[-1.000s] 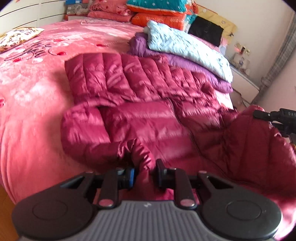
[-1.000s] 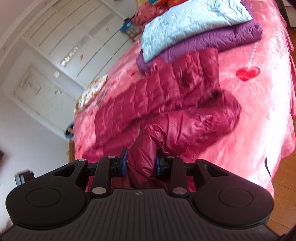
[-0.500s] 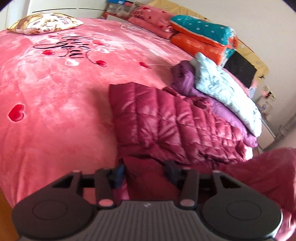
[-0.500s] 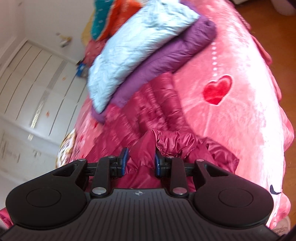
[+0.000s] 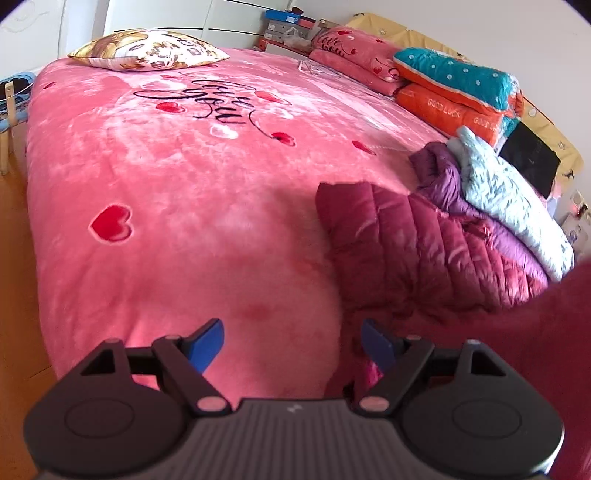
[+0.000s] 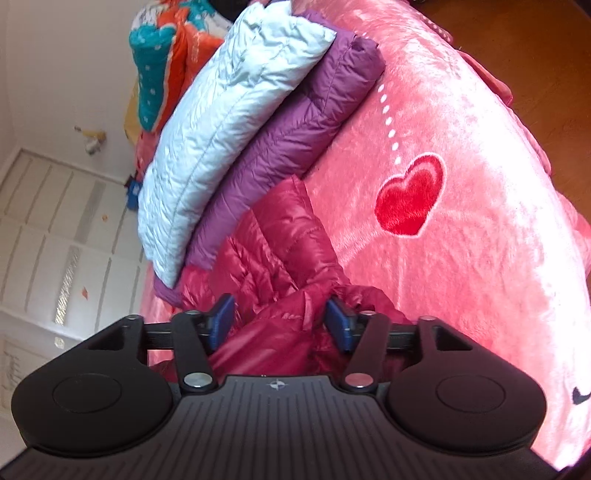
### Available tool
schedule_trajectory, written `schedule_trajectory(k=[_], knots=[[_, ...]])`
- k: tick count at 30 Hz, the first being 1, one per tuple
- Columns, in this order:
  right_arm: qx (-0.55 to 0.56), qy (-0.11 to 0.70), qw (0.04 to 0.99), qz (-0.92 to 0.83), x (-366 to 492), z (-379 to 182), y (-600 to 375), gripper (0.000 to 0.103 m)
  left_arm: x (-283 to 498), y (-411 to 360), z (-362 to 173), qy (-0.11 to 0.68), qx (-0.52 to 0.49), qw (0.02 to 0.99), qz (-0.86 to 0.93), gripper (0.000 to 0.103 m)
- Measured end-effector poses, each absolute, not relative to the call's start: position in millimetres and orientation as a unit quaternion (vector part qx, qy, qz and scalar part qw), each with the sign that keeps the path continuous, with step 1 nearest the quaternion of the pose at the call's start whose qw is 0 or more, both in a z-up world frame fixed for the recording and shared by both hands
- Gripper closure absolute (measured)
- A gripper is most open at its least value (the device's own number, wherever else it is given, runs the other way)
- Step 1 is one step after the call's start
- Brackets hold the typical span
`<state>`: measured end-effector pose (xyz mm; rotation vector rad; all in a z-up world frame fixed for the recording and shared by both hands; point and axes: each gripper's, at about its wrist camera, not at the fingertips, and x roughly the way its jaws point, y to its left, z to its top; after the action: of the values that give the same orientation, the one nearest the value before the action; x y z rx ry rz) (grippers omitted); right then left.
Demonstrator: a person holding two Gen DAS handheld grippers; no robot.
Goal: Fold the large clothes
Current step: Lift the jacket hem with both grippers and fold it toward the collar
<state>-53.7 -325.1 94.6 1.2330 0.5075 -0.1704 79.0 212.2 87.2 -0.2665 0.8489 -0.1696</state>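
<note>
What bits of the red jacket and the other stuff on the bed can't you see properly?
- Red jacket, left wrist view: its near part is a blur at the right edge.
- Red jacket, right wrist view: the right gripper, jaws opening, covers its near end, and the purple jacket covers its far end.
- Purple jacket: mostly under the pale blue jacket.
- Boxes, left wrist view: too small to read.

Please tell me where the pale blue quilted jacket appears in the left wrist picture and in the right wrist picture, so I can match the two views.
Left wrist: the pale blue quilted jacket lies at the right edge, on top of the purple jacket.
Right wrist: it fills the upper left centre, again resting on the purple jacket.
Shared landmark: the dark red puffer jacket, just in front of that stack in both views.
</note>
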Motion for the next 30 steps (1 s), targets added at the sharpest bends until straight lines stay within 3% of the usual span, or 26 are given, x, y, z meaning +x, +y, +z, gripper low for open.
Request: schedule_trajectory(k=[2, 4, 14, 25, 30], knots=[[0.586, 0.216, 0.777, -0.078, -55, 96, -328, 0.011, 70, 211, 85, 0.407, -0.113, 0.902, -0.086, 0.021], [0.593, 0.19, 0.778, -0.079, -59, 100, -330, 0.002, 61, 207, 82, 0.403, -0.095, 0.905, -0.094, 0.021], [0.525, 0.101, 0.84, -0.09, -95, 130, -347, 0.0, 41, 179, 105, 0.341, -0.056, 0.925, -0.159, 0.019], [0.326, 0.166, 0.928, -0.064, -70, 125, -334, 0.0, 93, 145, 113, 0.329, -0.052, 0.927, -0.172, 0.016], [0.291, 0.175, 0.94, -0.042, -42, 125, -330, 0.0, 117, 140, 107, 0.329, -0.052, 0.93, -0.157, 0.016]])
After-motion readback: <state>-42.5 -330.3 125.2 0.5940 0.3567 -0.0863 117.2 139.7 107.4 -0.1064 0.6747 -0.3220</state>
